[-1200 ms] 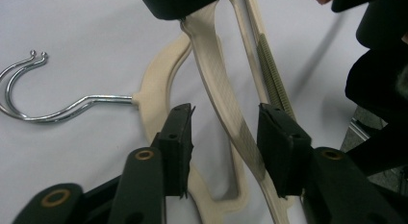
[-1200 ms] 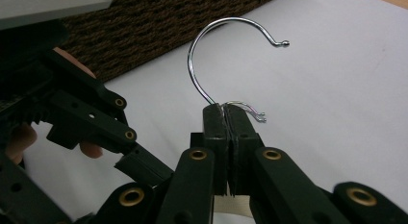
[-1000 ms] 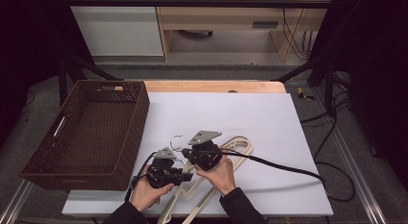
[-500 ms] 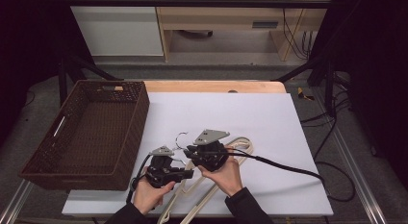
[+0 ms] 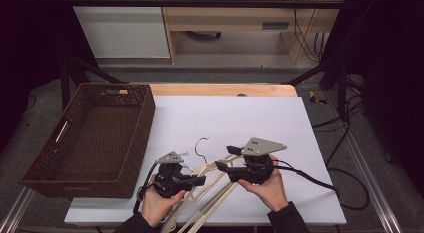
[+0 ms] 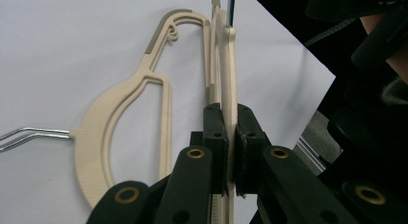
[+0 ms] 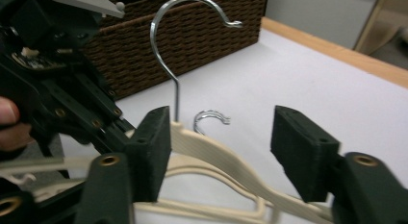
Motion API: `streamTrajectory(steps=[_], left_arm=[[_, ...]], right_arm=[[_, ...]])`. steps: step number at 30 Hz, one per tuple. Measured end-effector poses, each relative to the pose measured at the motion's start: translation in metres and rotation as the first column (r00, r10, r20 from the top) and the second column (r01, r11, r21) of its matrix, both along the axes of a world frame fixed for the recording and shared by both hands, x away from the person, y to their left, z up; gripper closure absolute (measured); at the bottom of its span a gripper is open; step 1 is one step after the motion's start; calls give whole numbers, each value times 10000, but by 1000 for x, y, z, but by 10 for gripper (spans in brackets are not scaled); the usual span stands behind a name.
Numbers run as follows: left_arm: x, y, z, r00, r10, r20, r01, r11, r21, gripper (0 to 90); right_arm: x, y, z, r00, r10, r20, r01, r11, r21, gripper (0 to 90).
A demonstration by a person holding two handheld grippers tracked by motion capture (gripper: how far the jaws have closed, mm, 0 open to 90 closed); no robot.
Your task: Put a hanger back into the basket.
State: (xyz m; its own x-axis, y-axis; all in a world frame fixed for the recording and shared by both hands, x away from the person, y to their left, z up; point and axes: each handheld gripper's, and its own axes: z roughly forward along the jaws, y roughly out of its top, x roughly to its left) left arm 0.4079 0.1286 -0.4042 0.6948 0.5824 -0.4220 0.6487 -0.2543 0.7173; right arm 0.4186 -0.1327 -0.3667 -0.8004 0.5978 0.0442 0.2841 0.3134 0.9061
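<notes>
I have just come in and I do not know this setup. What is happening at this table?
A person holds tongs in each hand over a white table with cream plastic hangers. The left tongs are shut on the arm of one hanger, held up on edge. The right tongs have just been opening, and their pads stand apart around that hanger near its metal hook. Another hanger lies flat. A brown wicker basket stands at the left.

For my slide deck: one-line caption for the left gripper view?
Left tongs shut on the edge of a cream hanger, a second hanger flat on the white table.
</notes>
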Motion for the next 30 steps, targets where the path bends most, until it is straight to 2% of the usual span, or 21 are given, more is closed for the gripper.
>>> streamTrajectory(steps=[6, 8, 14, 16, 22, 27, 30], left_arm=[[-4, 0, 12, 9986, -126, 510, 125, 9999, 19, 856], [-4, 2, 17, 9973, -169, 719, 165, 9998, 65, 856], [-5, 13, 35, 9898, -196, 1413, 161, 9995, 257, 856], [-4, 18, 42, 9865, -182, 1627, 146, 9996, 231, 856], [0, 35, 66, 9765, -174, 2150, 105, 9994, 333, 856], [7, 49, 86, 9686, -143, 2483, 88, 9997, 232, 856], [11, 57, 97, 9638, -90, 2666, 29, 9997, 231, 856]], right_arm=[[-11, -39, -5, 9971, -634, 421, 620, 9975, 335, 187], [-11, -54, -8, 9931, -1060, 495, 1032, 9930, 572, 140], [-11, -79, -14, 9825, -1797, 482, 1758, 9816, 750, 115], [-11, -89, -20, 9777, -2074, 336, 2047, 9764, 695, 102], [-9, -100, -30, 9708, -2392, 199, 2385, 9706, 338, 88], [-7, -106, -33, 9635, -2674, 73, 2670, 9630, 374, 70], [-7, -108, -33, 9628, -2694, 207, 2687, 9627, 333, 64]])
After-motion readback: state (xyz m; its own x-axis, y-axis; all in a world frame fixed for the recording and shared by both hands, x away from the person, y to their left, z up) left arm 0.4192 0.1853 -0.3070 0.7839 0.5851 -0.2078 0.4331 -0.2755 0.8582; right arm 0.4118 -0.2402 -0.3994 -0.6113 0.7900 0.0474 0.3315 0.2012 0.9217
